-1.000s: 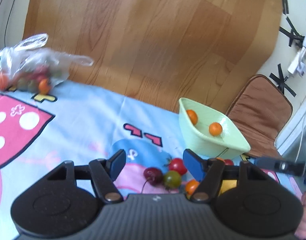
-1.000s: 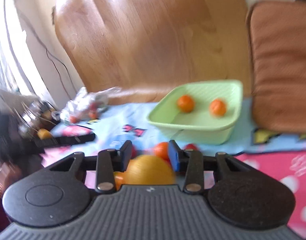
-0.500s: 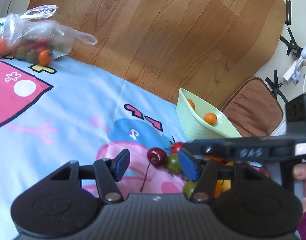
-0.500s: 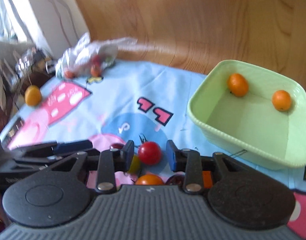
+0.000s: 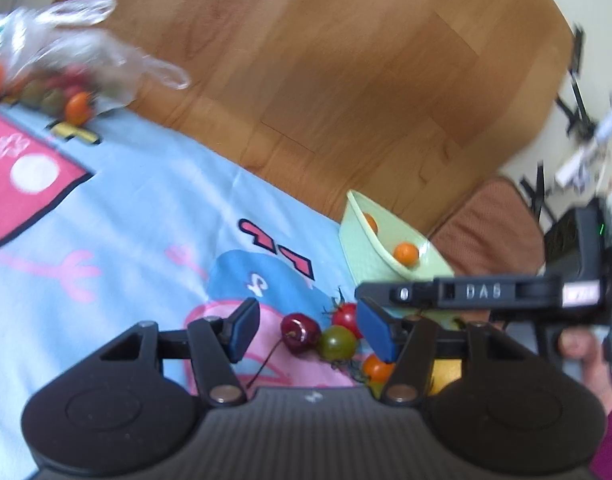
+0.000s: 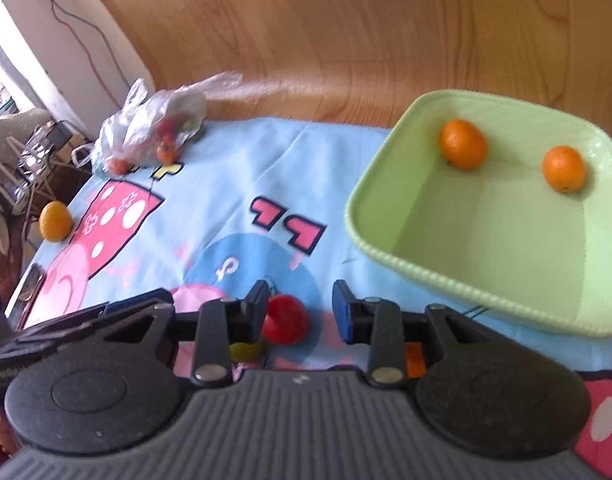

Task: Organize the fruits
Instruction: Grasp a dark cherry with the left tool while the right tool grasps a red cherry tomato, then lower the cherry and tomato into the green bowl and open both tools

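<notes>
Two grippers crowd one small heap of fruit on the cartoon-print cloth (image 5: 138, 216). From the left wrist view, the left gripper (image 5: 306, 326) tips gently downward, its jaws spread and having just been closing, with a dark red cherry (image 5: 300, 330) and a green tomato (image 5: 337, 342) between them, neither pressed by a pad. A red tomato (image 5: 346, 314) sits just behind, an orange tomato (image 5: 376, 368) lower right. The right gripper (image 5: 478, 292) cuts across from the right, a hand (image 5: 586, 360) wrapped on its handle. Beyond it the green basin (image 5: 362, 248) holds two small oranges, and a plastic bag (image 5: 66, 68) of fruit lies far left.

From the right wrist view, the right gripper (image 6: 300, 312) angles down more steeply, jaws parted and having just been closing, the red tomato (image 6: 285, 320) between them beside the left pad; I cannot tell if it touches. The basin (image 6: 406, 268) sits right, an orange (image 6: 462, 144) and another orange (image 6: 564, 169) inside, well apart. A yellow fruit (image 6: 55, 221) rests at the cloth's left edge.
</notes>
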A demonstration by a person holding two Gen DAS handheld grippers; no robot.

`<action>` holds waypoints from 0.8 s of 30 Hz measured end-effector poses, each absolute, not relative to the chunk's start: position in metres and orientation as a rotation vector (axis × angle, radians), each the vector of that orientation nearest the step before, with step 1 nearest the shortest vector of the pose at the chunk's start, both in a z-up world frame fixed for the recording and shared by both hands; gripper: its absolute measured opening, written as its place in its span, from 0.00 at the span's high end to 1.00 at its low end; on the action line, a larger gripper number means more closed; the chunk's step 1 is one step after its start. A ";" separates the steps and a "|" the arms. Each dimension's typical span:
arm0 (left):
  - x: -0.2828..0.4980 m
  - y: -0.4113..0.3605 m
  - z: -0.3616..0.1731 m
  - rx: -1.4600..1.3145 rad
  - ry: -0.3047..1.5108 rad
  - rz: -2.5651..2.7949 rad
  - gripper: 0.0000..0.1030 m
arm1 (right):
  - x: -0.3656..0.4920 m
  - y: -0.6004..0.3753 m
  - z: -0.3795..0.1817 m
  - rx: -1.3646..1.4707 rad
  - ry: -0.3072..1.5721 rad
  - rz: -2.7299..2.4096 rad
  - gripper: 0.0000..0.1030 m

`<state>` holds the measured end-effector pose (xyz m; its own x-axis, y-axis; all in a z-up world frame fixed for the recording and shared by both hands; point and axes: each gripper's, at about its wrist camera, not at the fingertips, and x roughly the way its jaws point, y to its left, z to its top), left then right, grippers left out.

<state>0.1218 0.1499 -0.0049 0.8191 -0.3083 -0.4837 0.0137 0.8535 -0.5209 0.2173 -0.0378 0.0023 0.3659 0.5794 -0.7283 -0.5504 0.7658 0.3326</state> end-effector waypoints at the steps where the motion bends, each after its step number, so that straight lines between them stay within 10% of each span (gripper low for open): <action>1: 0.123 0.144 -0.004 -0.478 0.591 -0.184 0.47 | 0.216 -0.039 0.004 0.024 0.934 0.722 0.63; 24: 0.130 0.135 0.010 -0.388 0.541 -0.250 0.76 | 0.202 -0.048 0.024 0.051 0.814 0.802 0.71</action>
<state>0.1295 0.1347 0.0098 0.8295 -0.3305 -0.4503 0.1291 0.8978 -0.4210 0.2021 -0.0478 0.0239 0.4153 0.6570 -0.6292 -0.6197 0.7106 0.3331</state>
